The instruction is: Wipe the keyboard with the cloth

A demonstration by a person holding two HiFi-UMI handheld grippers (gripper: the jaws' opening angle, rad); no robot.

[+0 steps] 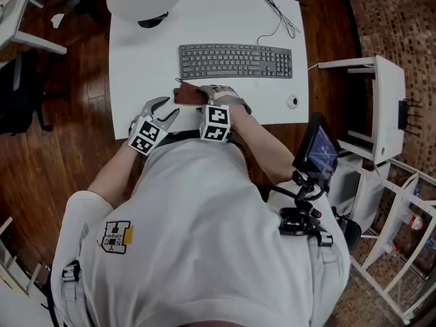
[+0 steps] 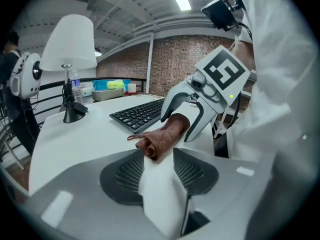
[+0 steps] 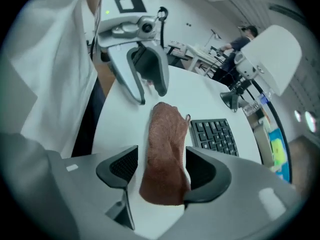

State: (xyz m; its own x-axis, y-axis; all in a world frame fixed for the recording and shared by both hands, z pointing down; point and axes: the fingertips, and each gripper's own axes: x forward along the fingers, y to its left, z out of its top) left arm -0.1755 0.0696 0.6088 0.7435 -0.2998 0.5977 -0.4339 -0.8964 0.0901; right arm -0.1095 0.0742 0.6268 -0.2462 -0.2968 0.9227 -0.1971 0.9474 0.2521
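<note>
Right hand-held gripper (image 3: 161,156) straddles the brown cloth (image 3: 167,129), jaws wide apart.

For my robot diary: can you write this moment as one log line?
cloth: on table, before keyboard | right gripper: open, cloth between jaws | left gripper: open, near cloth's end

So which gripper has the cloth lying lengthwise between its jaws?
The right gripper: the cloth runs lengthwise through its open jaws. The left gripper, also open, only has the cloth's end at its tips.
</note>
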